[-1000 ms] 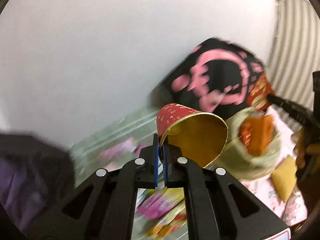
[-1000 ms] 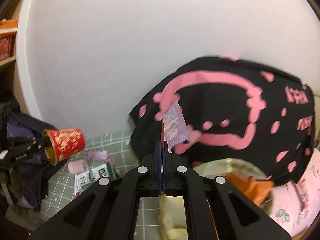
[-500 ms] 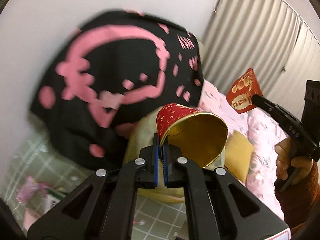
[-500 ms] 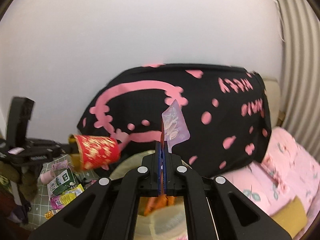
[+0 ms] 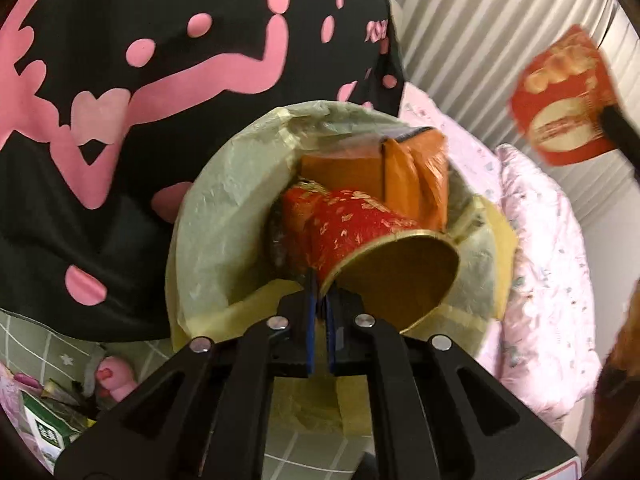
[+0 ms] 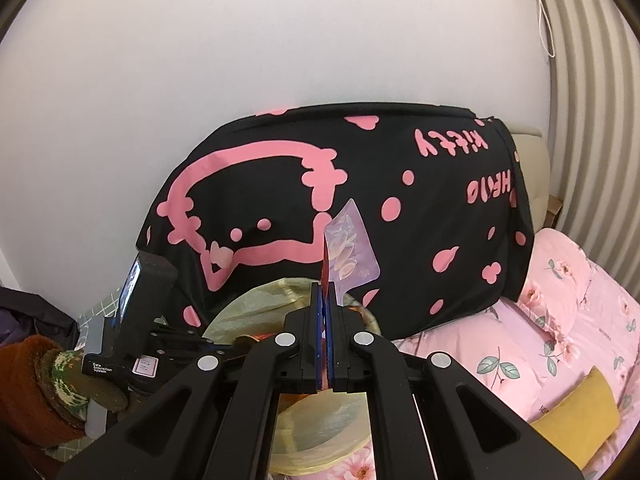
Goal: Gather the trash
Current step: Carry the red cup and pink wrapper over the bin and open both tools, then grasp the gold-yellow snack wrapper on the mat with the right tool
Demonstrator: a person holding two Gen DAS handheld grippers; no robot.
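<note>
Your left claw [image 5: 319, 300] has just been opening, its jaws a narrow gap apart around the rim of the red cup [image 5: 360, 232], which lies tilted over the lined bin [image 5: 224, 216]. Your right claw [image 6: 325, 300] is clamped on a wrapper [image 6: 352, 248] above the bin. The cup may snag, it seems, on the orange packets [image 5: 416, 176] and tip out.

Black cloth [image 6: 360, 184] with pink cartoon print and lettering, draped against white wall [image 6: 280, 32]. Pink floral quilt [image 6: 560, 320] at right, mustard cushion [image 6: 576, 412] on it. Ribbed pale curtain [image 5: 500, 40] behind, thin cord [image 6: 544, 12] hanging at its edge. Green checked mat [image 5: 36, 344] at lower left.
</note>
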